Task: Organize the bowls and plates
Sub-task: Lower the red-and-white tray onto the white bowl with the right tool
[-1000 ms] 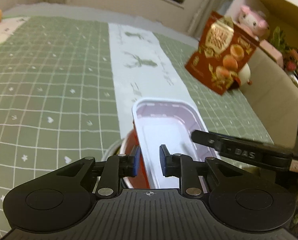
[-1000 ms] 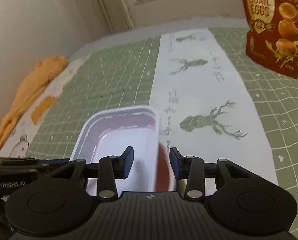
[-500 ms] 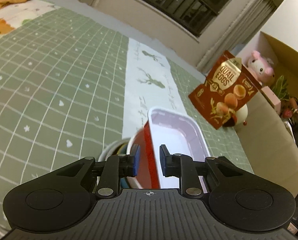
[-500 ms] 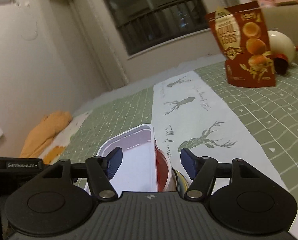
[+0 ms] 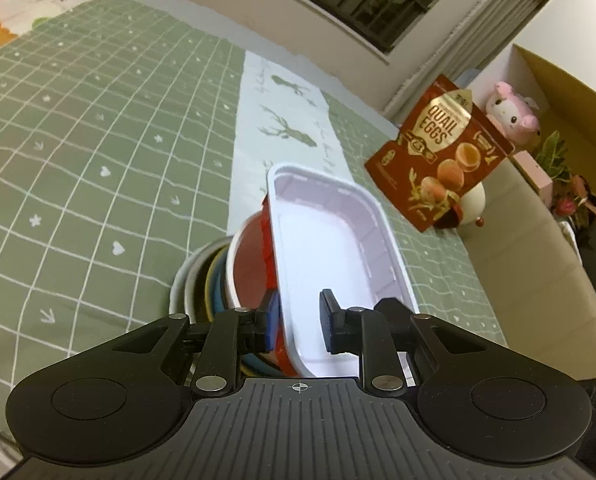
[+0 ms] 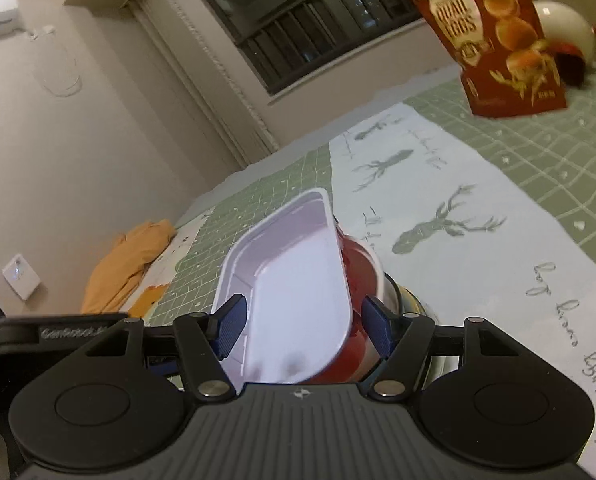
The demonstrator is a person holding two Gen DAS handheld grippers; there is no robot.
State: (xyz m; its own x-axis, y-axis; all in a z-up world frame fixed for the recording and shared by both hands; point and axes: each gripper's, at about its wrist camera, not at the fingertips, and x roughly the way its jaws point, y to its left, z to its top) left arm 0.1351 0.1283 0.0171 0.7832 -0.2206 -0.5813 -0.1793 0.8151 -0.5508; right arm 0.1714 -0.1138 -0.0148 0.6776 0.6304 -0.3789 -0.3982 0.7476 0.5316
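Left wrist view: left gripper (image 5: 298,326), tilted downward, pinches the white tray (image 5: 329,240); right gripper (image 6: 301,326) stands spread.

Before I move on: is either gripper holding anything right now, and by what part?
The left gripper pinches the white tray by its near side wall, one pad inside, one outside. The right gripper is open, holding nothing.

A white rectangular tray (image 5: 337,248) sits tilted atop a red bowl (image 5: 250,264), nested in stacked bowls (image 5: 196,284) on the near green checked cloth.
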